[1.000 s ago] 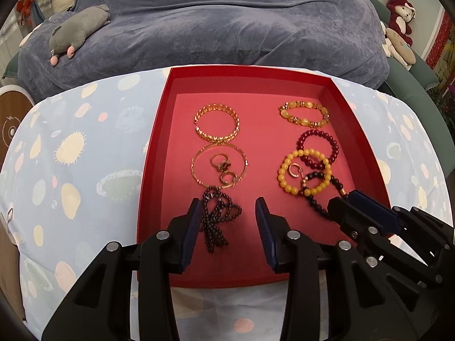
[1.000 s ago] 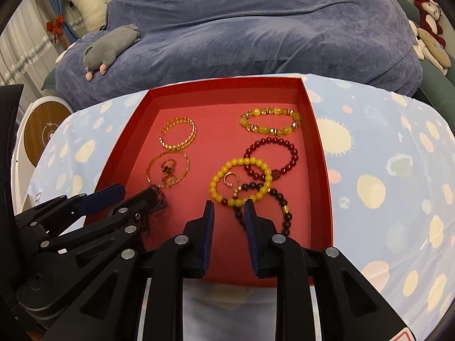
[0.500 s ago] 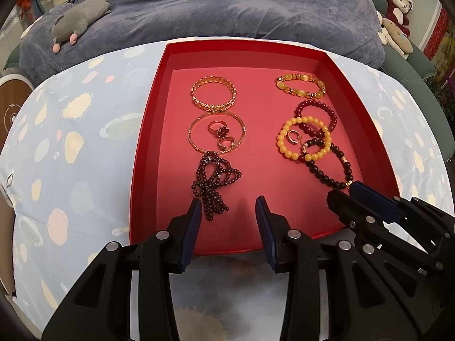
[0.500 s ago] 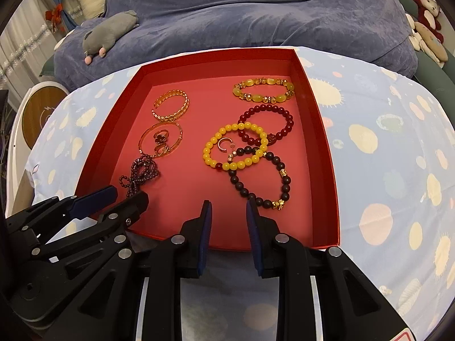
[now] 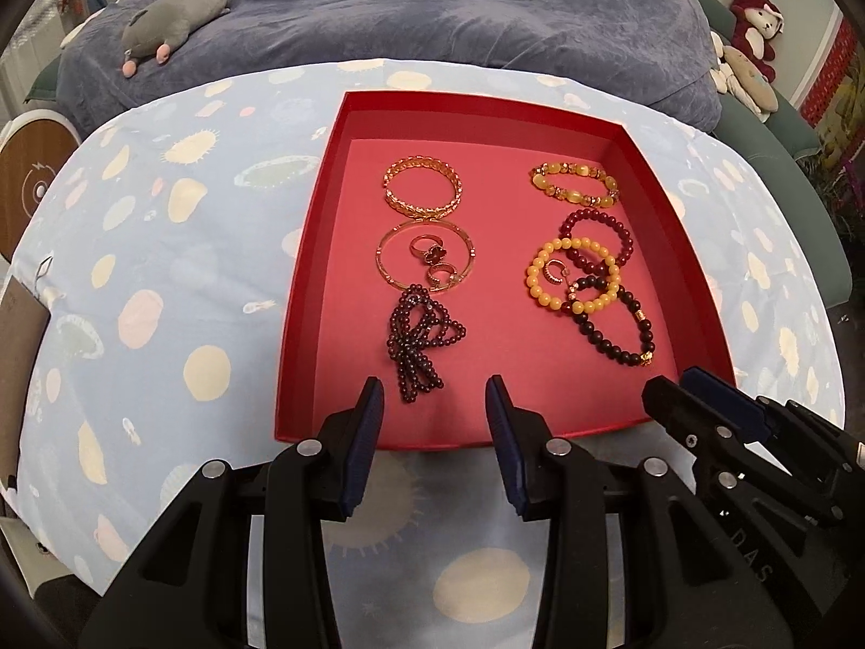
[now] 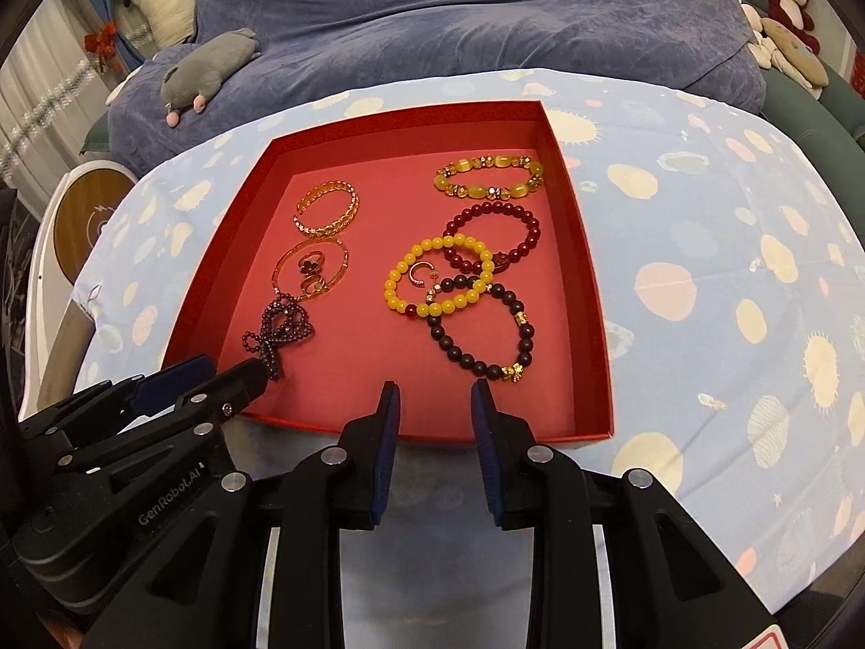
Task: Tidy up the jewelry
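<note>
Lying in red tray (image 5: 303, 292): gold & beaded bracelets (image 5: 574, 281), w/ both tools (image 5: 434, 397) (image 6: 435, 397) spread, empty.

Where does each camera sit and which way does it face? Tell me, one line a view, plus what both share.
Left wrist view: sits on the left gripper, looking forward along its open fingers at the red tray; the right gripper shows at lower right.
Right wrist view: sits on the right gripper, facing the same tray from its right side; the left gripper shows at lower left.
Shared: tray, yellow bead bracelet, dark beaded string, grey plush toy.
</note>
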`<state>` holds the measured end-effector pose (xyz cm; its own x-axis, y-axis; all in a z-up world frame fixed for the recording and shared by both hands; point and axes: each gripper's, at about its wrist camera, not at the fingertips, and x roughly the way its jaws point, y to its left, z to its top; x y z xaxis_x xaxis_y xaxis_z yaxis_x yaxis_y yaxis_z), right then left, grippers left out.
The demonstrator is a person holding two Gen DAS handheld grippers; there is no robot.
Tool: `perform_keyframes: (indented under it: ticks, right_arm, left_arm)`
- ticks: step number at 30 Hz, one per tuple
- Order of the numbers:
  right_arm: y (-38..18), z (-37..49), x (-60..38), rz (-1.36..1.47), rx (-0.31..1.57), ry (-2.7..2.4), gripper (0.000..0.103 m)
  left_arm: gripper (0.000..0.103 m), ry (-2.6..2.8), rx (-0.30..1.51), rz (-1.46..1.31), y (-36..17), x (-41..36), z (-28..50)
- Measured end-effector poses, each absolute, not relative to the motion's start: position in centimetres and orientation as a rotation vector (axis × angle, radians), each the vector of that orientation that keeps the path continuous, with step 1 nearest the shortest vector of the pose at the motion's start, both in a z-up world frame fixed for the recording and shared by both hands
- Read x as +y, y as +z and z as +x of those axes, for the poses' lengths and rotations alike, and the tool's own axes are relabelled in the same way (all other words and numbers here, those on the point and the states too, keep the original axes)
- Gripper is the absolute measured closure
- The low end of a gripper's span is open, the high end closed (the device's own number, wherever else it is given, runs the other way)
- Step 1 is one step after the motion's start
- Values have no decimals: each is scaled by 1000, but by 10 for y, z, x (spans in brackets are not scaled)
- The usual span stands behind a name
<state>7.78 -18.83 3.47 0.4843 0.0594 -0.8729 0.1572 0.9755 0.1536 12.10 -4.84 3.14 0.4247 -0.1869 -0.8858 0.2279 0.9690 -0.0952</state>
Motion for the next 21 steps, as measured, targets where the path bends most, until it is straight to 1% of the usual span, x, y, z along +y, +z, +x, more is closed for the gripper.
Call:
perform_keyframes:
  ticks: [3,5,6,8,10,11,13,15,17,19,21]
  right_arm:
    - [44,65,-189,230,1052,-60,75]
    - [49,59,-188,232,1046,-62,74]
    - [51,55,-188,229,1041,-64,71]
    - [55,49,-185,217,1030,-70,67]
    - [58,44,-183,210,1024,-71,62]
    - [60,40,-183,210,1020,-73,58]
    - [63,35,-183,205,1011,-85,57]
    - [65,31,-183,203,1008,-99,50]
    - [66,27,-186,214,1003,-106,45]
    - [67,23,-189,229,998,-109,41]
    - [68,18,-193,243,992,-118,34]
  left_arm:
    - [65,-254,1080,40,40,-45,109]
    - [60,-257,1076,31,44,-44,103]
    - [57,-256,1069,26,47,-43,100]
    - [54,-258,1055,26,50,-43,94]
    - [49,-262,1047,33,53,-43,88]
    - [47,-260,1045,37,55,-44,86]
    - [44,-251,1039,39,57,-42,82]
    - [42,-246,1037,32,58,-39,78]
    - [36,-236,1035,29,59,-35,76]
    - [24,-212,1023,36,61,-32,73]
    - [17,-200,1015,39,64,-29,70]
